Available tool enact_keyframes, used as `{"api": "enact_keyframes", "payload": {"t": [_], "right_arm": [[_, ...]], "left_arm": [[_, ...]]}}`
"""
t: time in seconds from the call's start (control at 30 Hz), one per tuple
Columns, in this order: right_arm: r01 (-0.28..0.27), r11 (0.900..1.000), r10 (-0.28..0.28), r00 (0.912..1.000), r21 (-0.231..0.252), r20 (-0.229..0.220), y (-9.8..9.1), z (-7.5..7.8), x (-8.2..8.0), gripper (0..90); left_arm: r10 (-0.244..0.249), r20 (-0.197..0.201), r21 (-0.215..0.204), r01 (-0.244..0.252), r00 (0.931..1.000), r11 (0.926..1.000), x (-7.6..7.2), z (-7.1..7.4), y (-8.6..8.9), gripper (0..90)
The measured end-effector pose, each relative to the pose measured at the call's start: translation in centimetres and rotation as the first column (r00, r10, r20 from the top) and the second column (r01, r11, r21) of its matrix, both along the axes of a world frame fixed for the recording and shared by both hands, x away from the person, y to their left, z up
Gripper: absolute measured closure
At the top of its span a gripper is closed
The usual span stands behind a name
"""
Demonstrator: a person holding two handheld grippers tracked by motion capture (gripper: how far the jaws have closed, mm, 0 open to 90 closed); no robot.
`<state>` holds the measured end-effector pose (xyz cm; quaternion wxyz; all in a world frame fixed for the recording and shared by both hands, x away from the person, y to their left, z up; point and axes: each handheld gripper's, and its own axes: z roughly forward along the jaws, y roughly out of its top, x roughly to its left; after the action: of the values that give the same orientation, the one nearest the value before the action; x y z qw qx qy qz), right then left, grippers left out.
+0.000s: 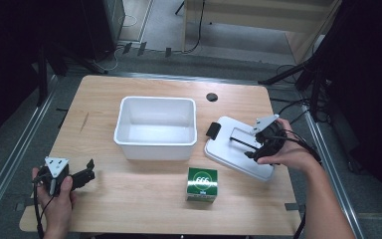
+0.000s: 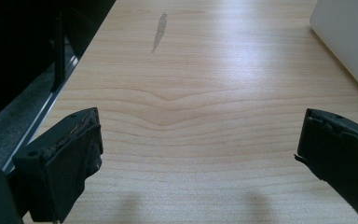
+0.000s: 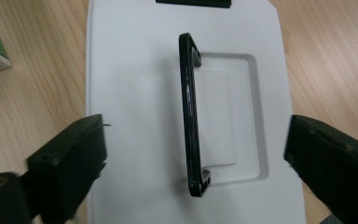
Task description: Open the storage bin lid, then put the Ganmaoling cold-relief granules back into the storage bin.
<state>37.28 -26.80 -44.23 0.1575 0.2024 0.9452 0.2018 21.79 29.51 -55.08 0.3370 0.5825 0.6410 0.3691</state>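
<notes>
The right gripper (image 3: 193, 154) is hovering over the white lid (image 3: 135, 84) with its jaws standing wide and nothing pressed between them; the lid's black handle (image 3: 190, 116) is standing up directly between and just ahead of the jaws, running along the gripper's line of sight, so closing would pinch it across its thin side. That line-up suggests the handle is the chosen hold, since the lid itself is too broad and flat for the jaws. The lid is lying flat on the table (image 1: 144, 189) under this gripper, with its black latch (image 1: 213, 130) on the far edge, toward the white bin (image 1: 155, 144), which is sitting open beyond the gripper, on the far side of the lid, likely so that things can go in before it is covered. The green box (image 1: 202, 184) is sitting just off the lid's near corner, apart from it, within reach of either hand. The left gripper (image 1: 90, 170) is waiting well away from all of this, jaws spread wide over bare wood, holding nothing, with the bin's corner off to its front right.
</notes>
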Motion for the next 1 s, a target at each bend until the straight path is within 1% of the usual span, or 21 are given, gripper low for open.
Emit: {"api": "enact_keyframes", "payload": {"t": [0.03,0.1,0.13,0.2,0.3,0.4,0.47,0.5,0.53,0.57,0.63,0.7,0.73,0.77,0.83,0.87,1.0], "right_arm": [[-0.003,0.9998,0.003,1.0,0.018,0.004,0.0,0.5,-0.1,0.0],[0.0,0.9997,0.0,1.0,0.023,0.009,0.0,0.6,-0.2,0.0],[0.01,0.9997,-0.011,0.9993,0.022,0.035,0.1,0.9,-0.5,0.0],[0.004,0.9998,-0.005,0.9993,0.017,0.038,0.1,1.0,-0.7,0.0],[-0.004,1.0,0.003,0.9995,0.005,0.03,0.3,1.1,-1.2,0.0],[-0.01,0.9999,0.01,0.9993,0.0,0.035,0.4,1.1,-1.4,0.0],[-0.022,0.9997,0.022,0.9994,-0.006,0.028,0.5,1.1,-1.6,0.2],[-0.032,0.9995,0.032,0.9993,-0.005,0.018,0.7,1.1,-1.8,4.1],[-0.032,0.9995,0.032,0.9993,-0.005,0.018,0.7,1.1,-1.8,4.1],[-0.046,0.9988,0.046,0.9984,-0.017,0.034,0.9,1.2,-2.0,4.2],[-0.053,0.9984,0.054,0.9979,-0.02,0.036,1.0,1.3,-2.1,4.1],[-0.064,0.9979,0.064,0.9975,-0.013,0.031,1.3,1.3,-2.2,2.3],[-0.064,0.9978,0.065,0.9973,-0.017,0.034,1.4,1.4,-2.3,2.3],[-0.08,0.9965,0.081,0.9961,-0.024,0.036,1.7,1.4,-2.5,2.3],[-0.08,0.9963,0.081,0.996,-0.032,0.038,1.9,1.4,-2.5,2.3],[-0.091,0.9955,0.091,0.9955,-0.028,0.026,2.1,1.4,-2.7,2.3],[-0.117,0.9926,0.119,0.9923,-0.033,0.037,2.8,1.7,-3.1,2.3]], "left_arm": [[0.0,0.0,0.0,0.0,1.0,1.0,0.0,0.0,0.0,0.6],[-0.002,0.0,-0.001,0.002,1.0,1.0,0.0,0.0,0.0,0.6],[-0.001,-0.001,-0.001,0.001,1.0,1.0,0.0,0.0,0.0,0.6],[0.0,0.0,-0.001,0.0,1.0,1.0,0.0,0.0,0.0,0.6],[-0.001,0.0,-0.003,0.001,1.0,1.0,0.0,0.0,0.0,0.6],[-0.002,0.0,-0.002,0.002,1.0,1.0,0.0,0.0,0.0,0.6],[-0.002,-0.001,-0.002,0.002,1.0,1.0,0.0,0.0,0.0,0.6],[-0.002,-0.001,-0.003,0.002,1.0,1.0,0.0,0.0,0.0,0.6],[-0.002,-0.002,-0.004,0.002,1.0,1.0,0.0,0.0,0.0,0.6],[-0.002,-0.002,-0.003,0.002,1.0,1.0,0.0,0.0,0.0,0.6],[-0.001,-0.001,-0.001,0.001,1.0,1.0,0.0,0.0,0.0,0.6],[-0.002,0.0,0.0,0.002,1.0,1.0,0.0,0.0,0.0,0.6],[-0.002,-0.001,-0.001,0.002,1.0,1.0,0.0,0.0,0.0,0.6],[-0.003,-0.003,-0.003,0.003,1.0,1.0,0.0,0.0,0.0,0.6],[-0.003,-0.003,-0.003,0.003,1.0,1.0,0.0,0.0,0.0,0.6],[-0.002,-0.001,-0.002,0.002,1.0,1.0,0.0,0.0,0.0,0.6],[-0.004,-0.002,-0.003,0.004,1.0,1.0,0.0,0.0,0.0,0.6]]}}
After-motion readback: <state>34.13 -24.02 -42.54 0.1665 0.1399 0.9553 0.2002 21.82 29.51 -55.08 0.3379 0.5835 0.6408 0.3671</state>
